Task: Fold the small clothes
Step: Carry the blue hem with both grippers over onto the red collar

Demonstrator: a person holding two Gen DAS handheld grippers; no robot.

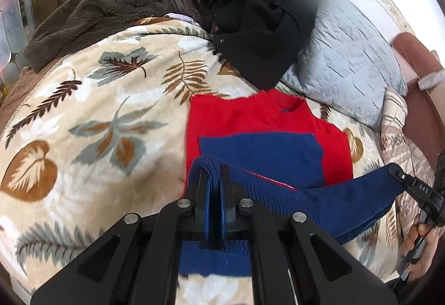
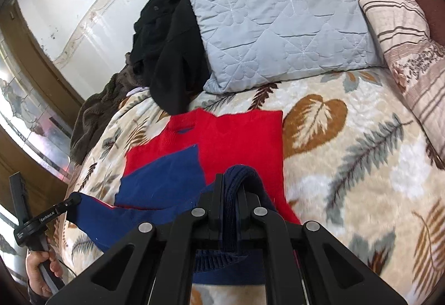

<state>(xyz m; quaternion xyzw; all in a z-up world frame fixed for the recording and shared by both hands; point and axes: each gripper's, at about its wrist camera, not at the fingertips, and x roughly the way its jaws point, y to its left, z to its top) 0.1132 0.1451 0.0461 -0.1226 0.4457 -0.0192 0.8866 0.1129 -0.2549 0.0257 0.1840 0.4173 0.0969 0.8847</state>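
Leaf-print blanket (image 1: 83, 115) covering the bed; grey quilted pillow (image 2: 278, 26), black garment (image 1: 250, 12), brown fleece (image 1: 91, 12) and striped pillow (image 2: 403, 49) along the far side. Red-and-blue sweater (image 1: 264, 121) lies flat mid-bed. Both grippers angle downward, side by side. Left gripper (image 1: 214, 174) and right gripper (image 2: 233, 182), jaws pressed together, each pinch the sweater's ribbed blue hem, lifted off the blanket.
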